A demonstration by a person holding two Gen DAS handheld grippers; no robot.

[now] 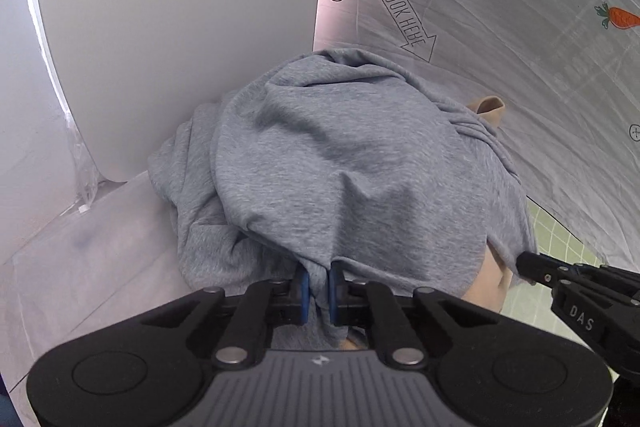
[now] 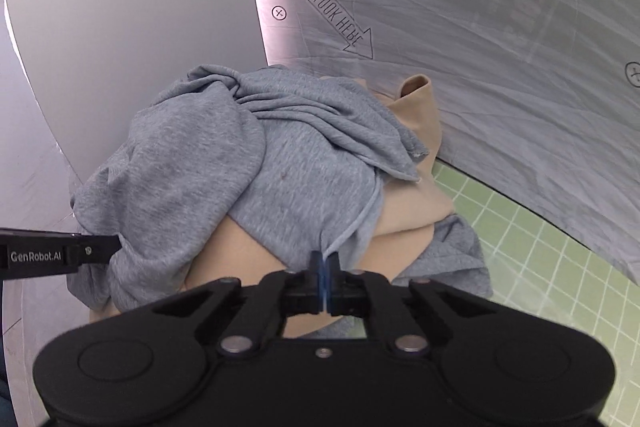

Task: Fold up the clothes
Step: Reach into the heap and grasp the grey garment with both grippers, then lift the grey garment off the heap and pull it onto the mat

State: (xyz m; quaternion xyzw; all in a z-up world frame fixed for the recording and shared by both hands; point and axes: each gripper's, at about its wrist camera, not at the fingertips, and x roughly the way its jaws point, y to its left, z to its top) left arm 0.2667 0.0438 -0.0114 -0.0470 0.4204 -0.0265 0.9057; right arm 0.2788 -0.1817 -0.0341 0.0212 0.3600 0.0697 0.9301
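Observation:
A crumpled grey garment lies heaped in the corner on top of a beige garment. My left gripper is shut on a fold of the grey garment at its near edge. My right gripper is shut on the grey garment's hem, over the beige garment. The right gripper's tip also shows in the left wrist view at the cloth's right edge. The left gripper's tip shows in the right wrist view at the cloth's left edge.
A white panel stands at the back left. A plastic-covered sheet printed "LOOK HERE" with a carrot rises at the back right. A green grid mat lies at the right. A pale surface lies at the left.

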